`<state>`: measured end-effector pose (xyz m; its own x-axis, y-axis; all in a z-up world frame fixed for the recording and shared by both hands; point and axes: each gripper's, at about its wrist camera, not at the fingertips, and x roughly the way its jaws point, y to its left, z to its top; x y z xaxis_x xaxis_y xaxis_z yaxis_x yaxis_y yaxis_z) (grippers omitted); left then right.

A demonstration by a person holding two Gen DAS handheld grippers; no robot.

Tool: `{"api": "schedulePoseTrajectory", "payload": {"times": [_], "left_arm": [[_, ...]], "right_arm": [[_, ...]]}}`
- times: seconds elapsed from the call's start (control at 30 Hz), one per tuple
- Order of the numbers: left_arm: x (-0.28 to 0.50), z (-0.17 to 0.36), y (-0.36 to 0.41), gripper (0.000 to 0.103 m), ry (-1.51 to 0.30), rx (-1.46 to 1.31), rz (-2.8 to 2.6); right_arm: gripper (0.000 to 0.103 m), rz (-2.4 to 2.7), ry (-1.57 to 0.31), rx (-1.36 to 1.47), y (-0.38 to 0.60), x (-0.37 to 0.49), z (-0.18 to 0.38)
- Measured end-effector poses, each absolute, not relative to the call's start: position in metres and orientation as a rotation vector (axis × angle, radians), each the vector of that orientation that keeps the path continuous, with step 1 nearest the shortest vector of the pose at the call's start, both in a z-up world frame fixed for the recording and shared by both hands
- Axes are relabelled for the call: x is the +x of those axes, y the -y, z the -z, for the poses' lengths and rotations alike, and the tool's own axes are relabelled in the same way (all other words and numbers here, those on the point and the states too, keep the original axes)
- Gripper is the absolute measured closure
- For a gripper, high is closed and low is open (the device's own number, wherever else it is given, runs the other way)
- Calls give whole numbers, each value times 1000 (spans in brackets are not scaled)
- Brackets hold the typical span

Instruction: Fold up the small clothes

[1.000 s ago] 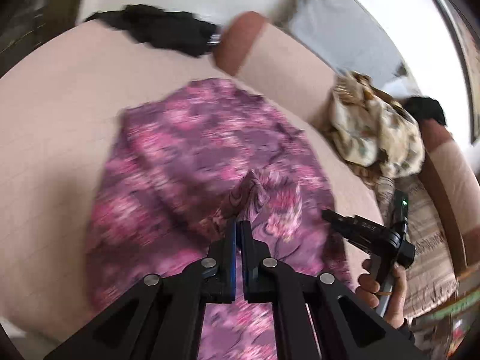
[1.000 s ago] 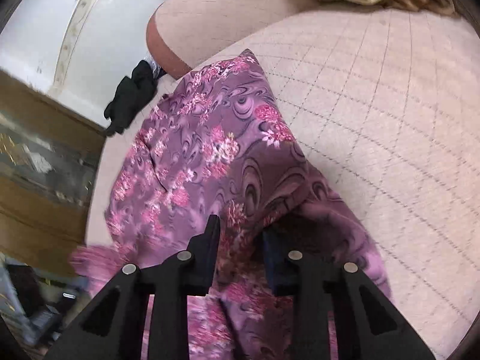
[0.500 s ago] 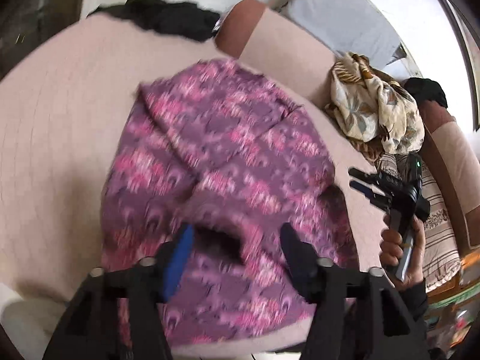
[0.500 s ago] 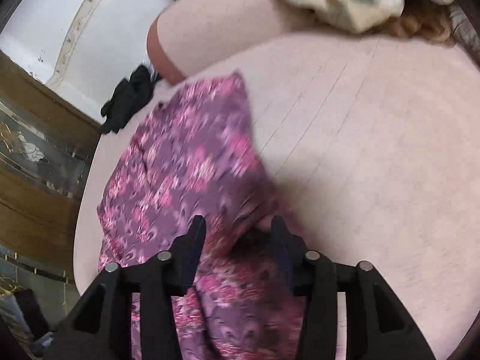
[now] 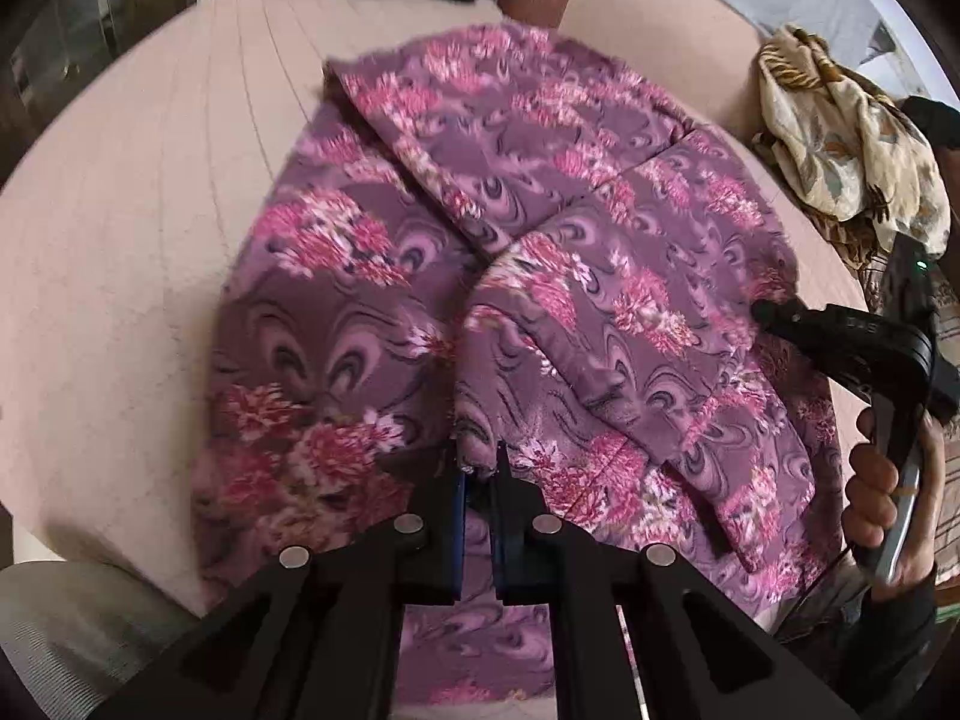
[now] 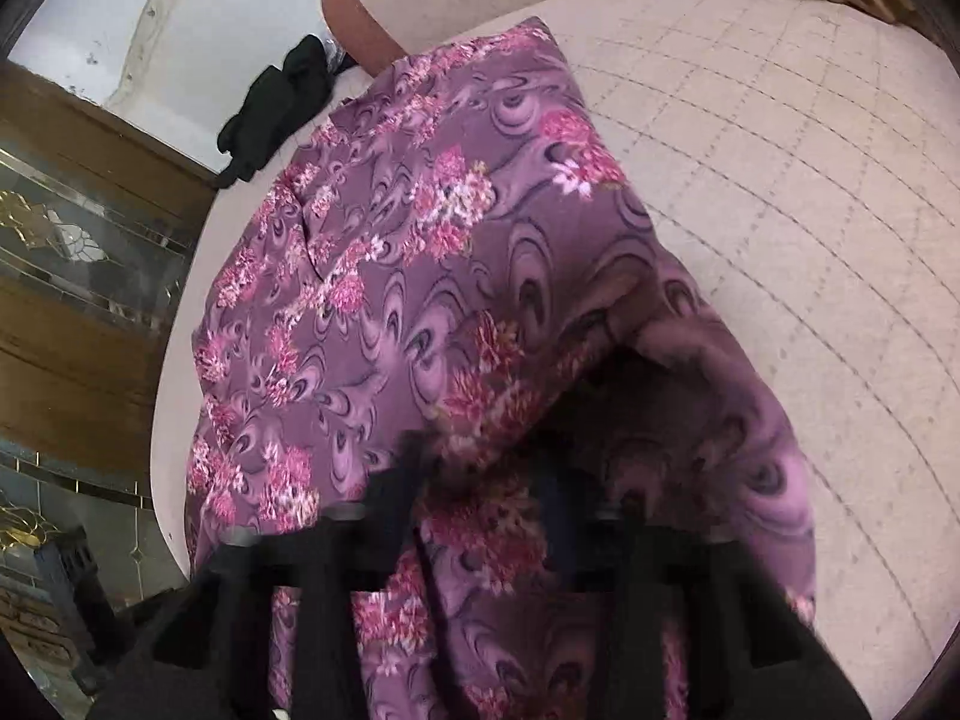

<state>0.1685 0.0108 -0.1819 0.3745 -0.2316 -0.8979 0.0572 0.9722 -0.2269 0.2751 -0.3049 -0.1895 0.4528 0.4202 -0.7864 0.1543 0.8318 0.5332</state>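
Garment: purple floral cloth lies spread on the pink quilted sofa seat
Left gripper: clamped on a raised fold at the near hem
Right gripper: closed, pinching the cloth's right edge; blurred in its own view

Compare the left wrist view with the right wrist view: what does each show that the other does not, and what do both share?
Left wrist only: the right gripper in a hand, and the left gripper pinching a fold. Right wrist only: a wooden glass-panelled door. Both: the purple floral garment on the pink quilted surface, black clothing, and a beige patterned cloth.
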Motion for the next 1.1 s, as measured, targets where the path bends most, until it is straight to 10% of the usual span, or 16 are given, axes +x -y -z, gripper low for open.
{"api": "schedulePoseTrajectory", "payload": {"times": [0.13,0.3,0.47,0.67,1.03,1.1], "left_arm": [[157,158,-28,98,-1115,-181,182],[163,156,-42,93,-1184,-152,192],[183,79,-27,33,-1023,-222,340],[306,52,98,27,-1037,-83,542],[482,159,267,28,-1298,-31,470],[490,183,291,40,-1345,46,456]], "right_arm": [[98,-233,-1039,560,303,263,162],[74,-171,-1054,545,314,264,158],[47,-44,-1013,359,353,262,117],[48,-133,-1155,324,379,294,157],[84,-229,-1181,340,367,308,188],[97,-211,-1192,348,371,309,187]]}}
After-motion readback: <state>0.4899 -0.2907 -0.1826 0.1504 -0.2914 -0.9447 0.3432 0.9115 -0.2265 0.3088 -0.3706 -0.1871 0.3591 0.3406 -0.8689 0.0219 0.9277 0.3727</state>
